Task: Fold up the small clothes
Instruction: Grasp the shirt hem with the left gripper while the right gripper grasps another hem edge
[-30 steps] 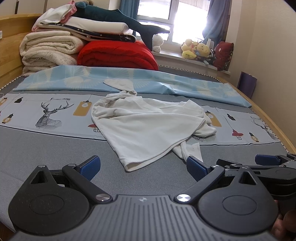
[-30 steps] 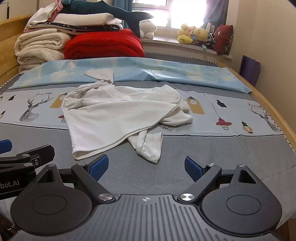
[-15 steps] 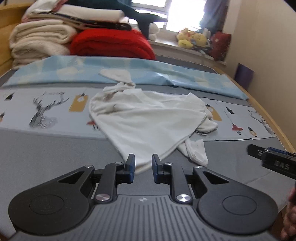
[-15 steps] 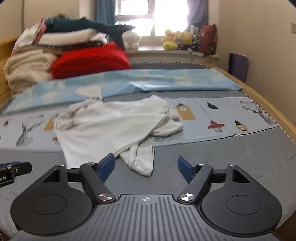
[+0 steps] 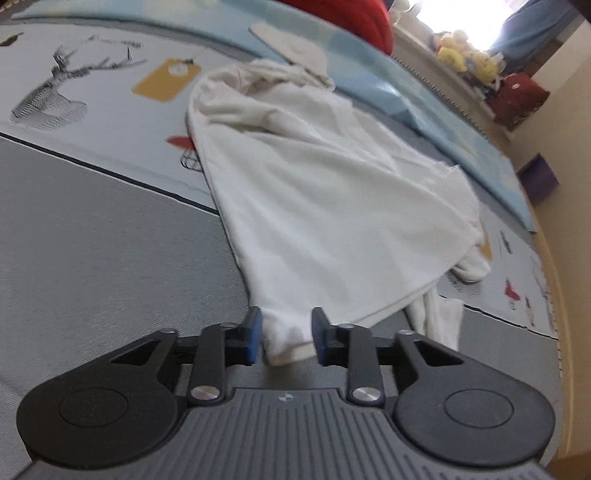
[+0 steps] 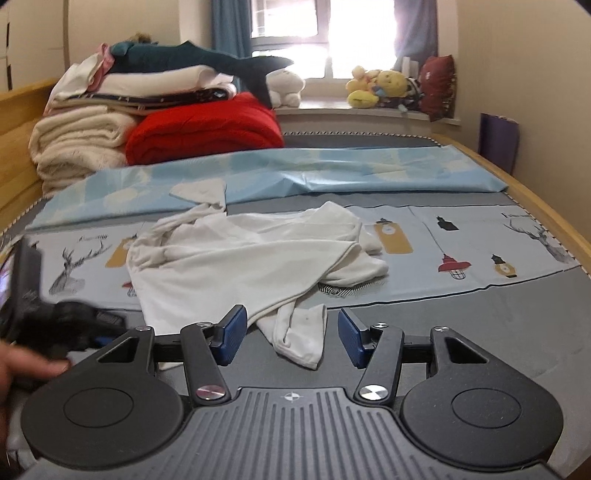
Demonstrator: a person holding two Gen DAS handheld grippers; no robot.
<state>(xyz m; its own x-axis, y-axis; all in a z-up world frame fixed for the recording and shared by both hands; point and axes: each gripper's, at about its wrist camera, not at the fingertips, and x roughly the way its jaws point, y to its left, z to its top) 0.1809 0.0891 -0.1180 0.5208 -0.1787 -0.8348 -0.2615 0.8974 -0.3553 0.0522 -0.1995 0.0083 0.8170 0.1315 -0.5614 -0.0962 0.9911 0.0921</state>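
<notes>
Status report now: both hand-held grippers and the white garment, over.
Left hand-held gripper opening, white garment corner between pads. Right hand-held gripper closing, straddling sleeve, no contact. Nothing in the way.

Bedroom with wooden-framed bed, daylit from the far window

Bed (image 6: 546, 218) has a grey cover with a printed deer-and-lantern band; folded blankets (image 6: 81, 140) and a red quilt (image 6: 207, 129) are stacked at its far left; window (image 6: 295, 26) is bright, flanked by blue curtains (image 6: 231, 29); soft toys (image 6: 373, 88) line the sill; walls (image 6: 517, 55) are beige.

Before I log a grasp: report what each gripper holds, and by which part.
Nothing is held yet. The left gripper, opening, straddles the shirt's near corner; the right gripper, closing, has a sleeve end between unpressed pads.
</notes>
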